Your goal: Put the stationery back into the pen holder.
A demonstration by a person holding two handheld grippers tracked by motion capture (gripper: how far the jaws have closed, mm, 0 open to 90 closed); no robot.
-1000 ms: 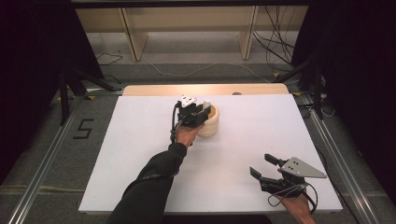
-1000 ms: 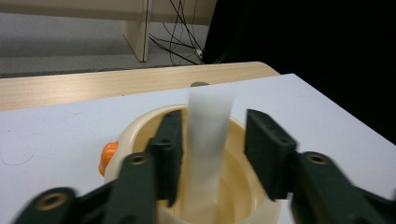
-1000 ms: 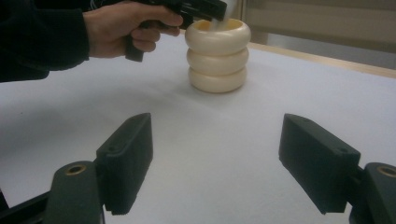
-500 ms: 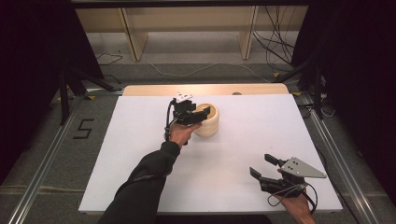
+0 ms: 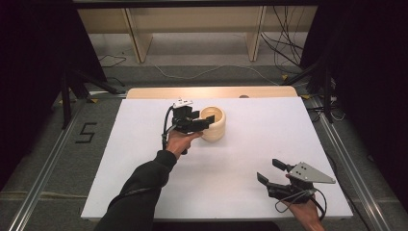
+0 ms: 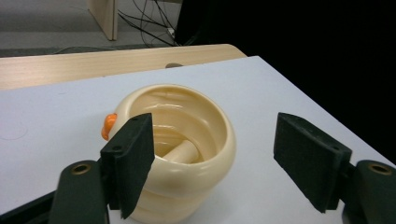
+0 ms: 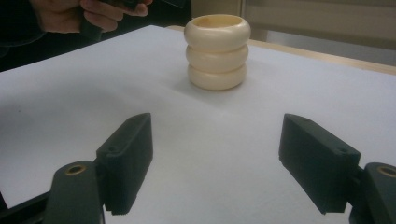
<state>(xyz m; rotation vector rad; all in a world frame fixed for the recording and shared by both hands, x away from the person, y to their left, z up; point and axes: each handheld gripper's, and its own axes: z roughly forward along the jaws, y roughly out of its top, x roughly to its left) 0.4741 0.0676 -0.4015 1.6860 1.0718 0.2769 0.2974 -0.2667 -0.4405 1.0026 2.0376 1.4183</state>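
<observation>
A cream ribbed cup (image 5: 217,127) stands upright on the white table top (image 5: 250,144), toward the back middle. In the left gripper view the cup (image 6: 196,186) holds a cream stick (image 6: 182,151), and a small orange piece (image 6: 109,126) shows at its far rim. My left gripper (image 5: 202,123) hovers at the cup's left side; its jaws have just been opening and press on nothing, the cup just ahead of them (image 6: 212,135). At the near right, my right gripper (image 5: 269,170) rests open and points at the cup (image 7: 217,51) from a distance.
A pale wooden strip (image 5: 211,92) runs along the table's far edge. Shelf legs (image 5: 134,33) and cables (image 5: 284,53) lie on the floor behind. Metal rails (image 5: 43,168) flank the table. The left hand (image 7: 107,11) appears in the right gripper view.
The left gripper's jaws have spread wider and the hand has drawn slightly left and up from the cup. The right gripper has stayed put.
</observation>
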